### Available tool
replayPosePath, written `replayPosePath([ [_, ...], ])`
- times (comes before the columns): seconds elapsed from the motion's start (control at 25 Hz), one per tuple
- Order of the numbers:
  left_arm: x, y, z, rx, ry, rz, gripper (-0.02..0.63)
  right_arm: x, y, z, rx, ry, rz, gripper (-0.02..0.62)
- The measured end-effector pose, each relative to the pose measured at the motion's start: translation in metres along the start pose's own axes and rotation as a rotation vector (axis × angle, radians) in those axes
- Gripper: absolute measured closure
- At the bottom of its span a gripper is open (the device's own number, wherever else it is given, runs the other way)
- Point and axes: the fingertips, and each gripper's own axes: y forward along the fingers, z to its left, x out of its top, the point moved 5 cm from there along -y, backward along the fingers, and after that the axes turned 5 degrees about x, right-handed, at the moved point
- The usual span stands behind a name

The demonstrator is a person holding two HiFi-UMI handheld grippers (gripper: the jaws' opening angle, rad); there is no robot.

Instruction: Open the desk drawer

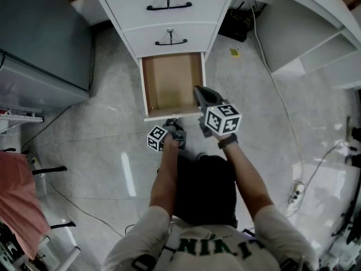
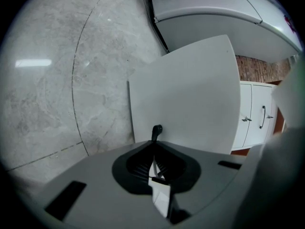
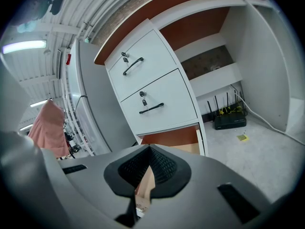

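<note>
The white drawer unit's bottom drawer (image 1: 148,97) stands pulled out, its wooden inside empty. My left gripper (image 1: 174,124) is at the middle of the drawer's front edge, shut on the drawer's black handle. In the left gripper view the handle (image 2: 156,131) sticks up just past the closed tips of the left gripper (image 2: 155,150), against the white drawer front (image 2: 190,94). My right gripper (image 1: 199,91) hovers over the drawer's front right corner, shut and holding nothing. The right gripper view shows the right gripper (image 3: 149,152) pointing at the open drawer (image 3: 174,137).
Two closed drawers with black handles (image 1: 169,6) (image 1: 171,42) sit above the open one. A grey cabinet (image 1: 39,38) stands left, a black router (image 1: 237,21) and cables right under the desk. A power strip (image 1: 295,193) lies on the floor; a pink cloth (image 1: 17,199) hangs at left.
</note>
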Motion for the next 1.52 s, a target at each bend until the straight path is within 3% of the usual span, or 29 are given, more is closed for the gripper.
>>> replayPosePath([
  [0.88, -0.001, -0.006, -0.007, -0.018, -0.022, -0.018, 0.597, -0.001, 0.001, 0.003, 0.0, 0.015, -0.001, 0.595],
  [1.24, 0.001, 0.004, 0.009, 0.042, -0.029, -0.021, 0.6, -0.007, -0.001, -0.002, -0.004, 0.025, 0.008, 0.594],
  [1.52, 0.002, 0.007, 0.011, 0.027, 0.003, -0.025, 0.601, -0.013, 0.0, -0.006, -0.003, 0.038, 0.016, 0.595],
])
